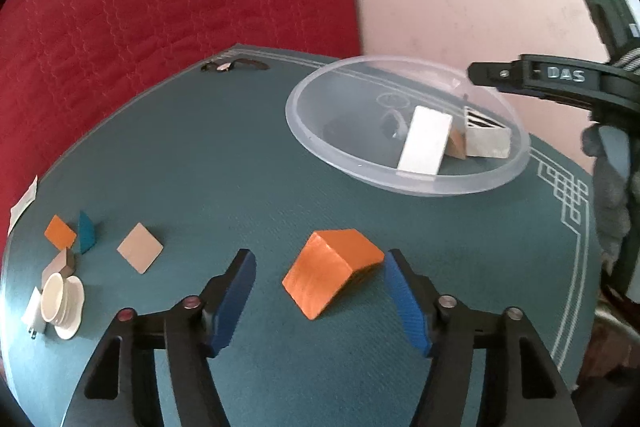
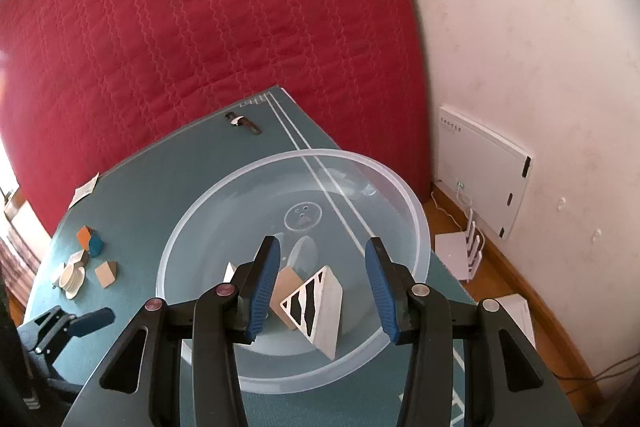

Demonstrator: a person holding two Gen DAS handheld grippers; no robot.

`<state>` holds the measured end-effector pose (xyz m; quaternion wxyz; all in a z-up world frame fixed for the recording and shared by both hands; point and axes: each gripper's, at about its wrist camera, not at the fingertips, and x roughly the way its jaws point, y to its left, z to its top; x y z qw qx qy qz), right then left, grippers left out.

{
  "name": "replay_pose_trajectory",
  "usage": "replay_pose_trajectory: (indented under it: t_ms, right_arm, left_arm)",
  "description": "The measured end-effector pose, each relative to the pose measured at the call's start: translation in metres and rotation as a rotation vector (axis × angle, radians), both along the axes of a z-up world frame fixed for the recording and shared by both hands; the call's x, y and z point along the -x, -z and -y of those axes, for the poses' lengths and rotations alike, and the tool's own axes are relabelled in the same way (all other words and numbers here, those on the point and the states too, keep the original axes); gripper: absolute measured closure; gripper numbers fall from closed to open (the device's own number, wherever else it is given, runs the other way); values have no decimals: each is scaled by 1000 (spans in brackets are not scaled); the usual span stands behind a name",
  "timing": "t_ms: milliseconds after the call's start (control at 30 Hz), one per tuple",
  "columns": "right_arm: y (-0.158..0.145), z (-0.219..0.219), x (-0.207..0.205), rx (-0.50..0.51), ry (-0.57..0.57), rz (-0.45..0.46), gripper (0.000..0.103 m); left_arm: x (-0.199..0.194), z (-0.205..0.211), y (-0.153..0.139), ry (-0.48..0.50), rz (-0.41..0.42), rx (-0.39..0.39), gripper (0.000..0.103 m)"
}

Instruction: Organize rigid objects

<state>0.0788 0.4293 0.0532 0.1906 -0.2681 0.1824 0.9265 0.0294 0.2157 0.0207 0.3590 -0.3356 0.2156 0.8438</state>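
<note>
While the teal mat (image 1: 240,155) fills the table, the clear bowl (image 1: 320,147) sits at two o'clock on it, holding a white block (image 1: 426,139) and a striped wedge (image 2: 316,301). Over that bowl the right gripper (image 2: 322,285) hangs, jaws apart, empty. At six o'clock the left gripper (image 1: 320,301) straddles the orange block (image 1: 332,273), fingers (image 1: 236,301) parted, not pressing.

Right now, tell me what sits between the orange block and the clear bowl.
Nothing visible: only bare teal mat lies between the orange block, flanked by the open left gripper, and the clear bowl.
</note>
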Motion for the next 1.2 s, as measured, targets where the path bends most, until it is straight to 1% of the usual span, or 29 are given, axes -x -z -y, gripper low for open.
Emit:
replay_pose_trajectory:
  t_ms: [67, 100, 133, 167, 200, 333, 467, 633, 767, 867, 1067, 1100, 1133, 1167, 1200]
  right_arm:
    - [0, 0, 0, -1, -1, 0, 57]
    - [0, 0, 0, 1, 0, 0, 57]
    - [0, 0, 0, 1, 1, -1, 57]
    - [0, 0, 0, 2, 1, -1, 57]
    - [0, 0, 0, 2, 1, -1, 57]
    - [0, 0, 0, 2, 2, 0, 57]
    - [0, 1, -1, 2, 2, 1, 57]
    - [0, 0, 0, 3, 5, -3, 57]
    - [1, 1, 1, 12, 10, -5, 57]
    - [1, 2, 3, 14, 11, -9, 57]
    - [0, 0, 2, 20, 12, -13, 57]
    - [1, 0, 3, 21, 12, -12, 57]
    - [0, 0, 2, 20, 12, -12, 57]
    - [0, 0, 1, 20, 12, -12, 57]
    - [0, 0, 1, 19, 12, -13, 57]
  left_arm:
    - [9, -3, 1, -6, 27, -6, 41]
    - [12, -4, 2, -10, 34, -5, 47]
    - [14, -5, 2, -14, 41, -2, 55]
    - [16, -7, 3, -17, 53, 1, 58]
    - [16, -7, 3, -20, 54, -1, 59]
    - [6, -2, 3, -24, 46, -1, 66]
    - [10, -2, -1, -50, 53, -24, 67]
    - [9, -7, -20, -73, 43, -77, 67]
    - [16, -20, -35, -84, 49, -117, 67]
    - [21, -31, -39, -78, 59, -135, 67]
    - [24, -52, -40, -61, 54, -136, 67]
    - [25, -53, -40, -63, 49, -144, 65]
    - [26, -55, -40, -67, 48, -150, 54]
    - [26, -55, -39, -70, 50, -152, 47]
    - [26, -54, -39, -73, 48, -156, 37]
